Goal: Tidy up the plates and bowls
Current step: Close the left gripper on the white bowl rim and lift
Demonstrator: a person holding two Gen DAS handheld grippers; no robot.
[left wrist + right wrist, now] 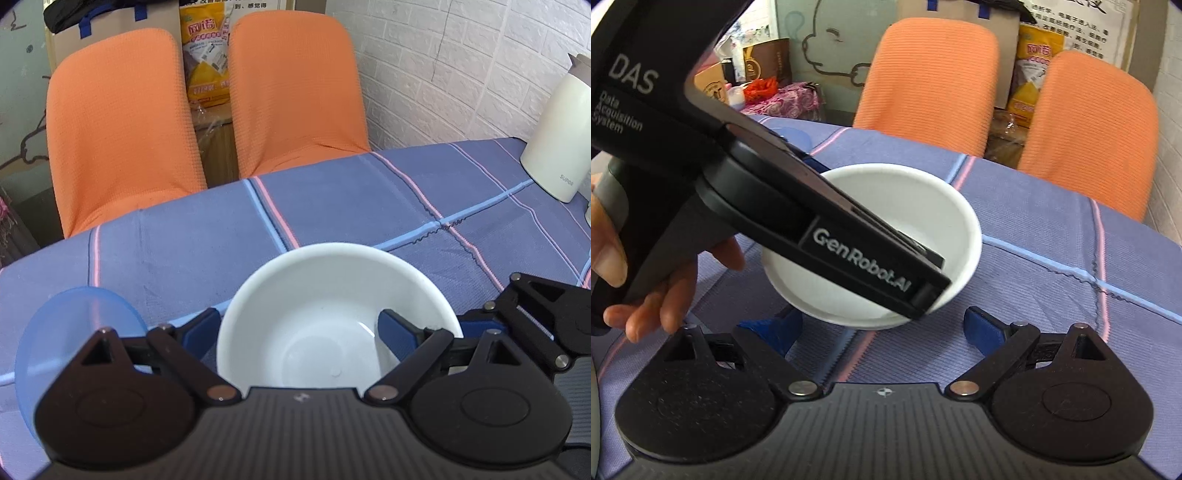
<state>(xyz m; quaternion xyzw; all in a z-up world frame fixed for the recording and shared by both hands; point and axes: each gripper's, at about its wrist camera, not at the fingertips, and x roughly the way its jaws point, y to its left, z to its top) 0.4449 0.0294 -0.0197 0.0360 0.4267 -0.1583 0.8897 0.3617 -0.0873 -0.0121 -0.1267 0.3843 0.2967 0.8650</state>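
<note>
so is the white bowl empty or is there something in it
Empty. The left wrist view looks straight into the white bowl and shows only its bare white bottom; one finger of the left gripper reaches inside.

Left gripper (pixel 299 328) and right gripper (pixel 882 325), both jaws spread wide.
</note>
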